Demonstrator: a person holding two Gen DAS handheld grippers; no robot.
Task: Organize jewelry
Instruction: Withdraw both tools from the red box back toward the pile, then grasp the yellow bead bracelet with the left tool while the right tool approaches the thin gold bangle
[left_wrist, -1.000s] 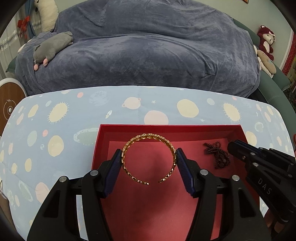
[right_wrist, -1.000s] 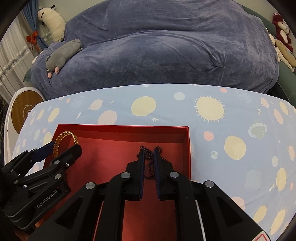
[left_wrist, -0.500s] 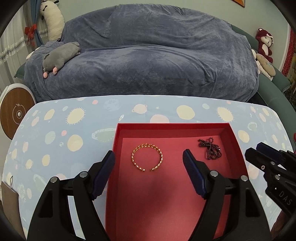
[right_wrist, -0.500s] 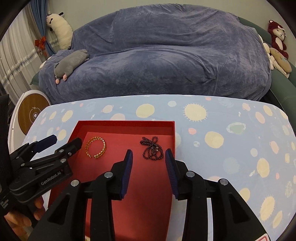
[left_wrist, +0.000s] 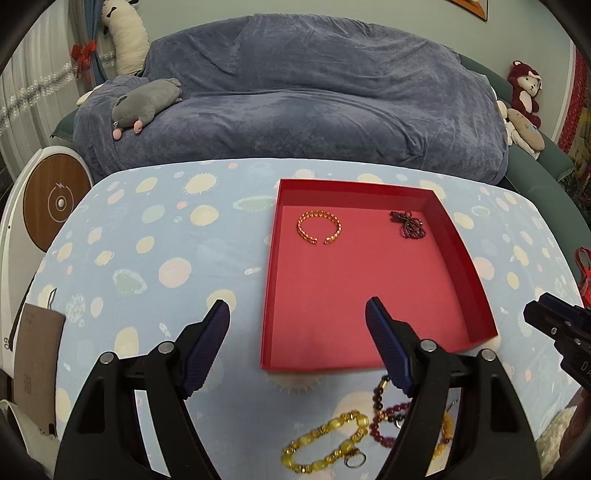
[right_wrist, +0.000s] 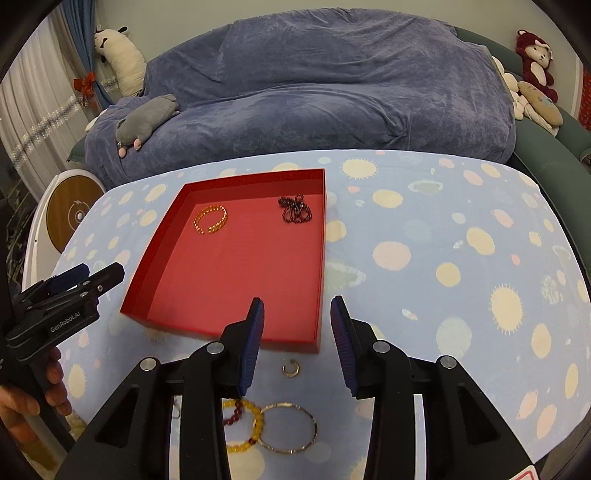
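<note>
A red tray lies on the spotted blue tablecloth. Inside it at the far end lie a gold open bangle and a dark red bead necklace. My left gripper is open and empty, above the tray's near left corner. My right gripper is open and empty, above the tray's near right corner. On the cloth in front of the tray lie a yellow bead bracelet, a dark red bead bracelet, a thin metal bangle and a small ring.
A large blue-covered sofa stands behind the table, with a grey plush toy on it. A round wooden disc device stands left of the table. A brown card lies at the table's left edge.
Both grippers let go of the gold bangle and the dark necklace, opened and drew back toward me. The loose jewelry in front of the tray has come into view.
</note>
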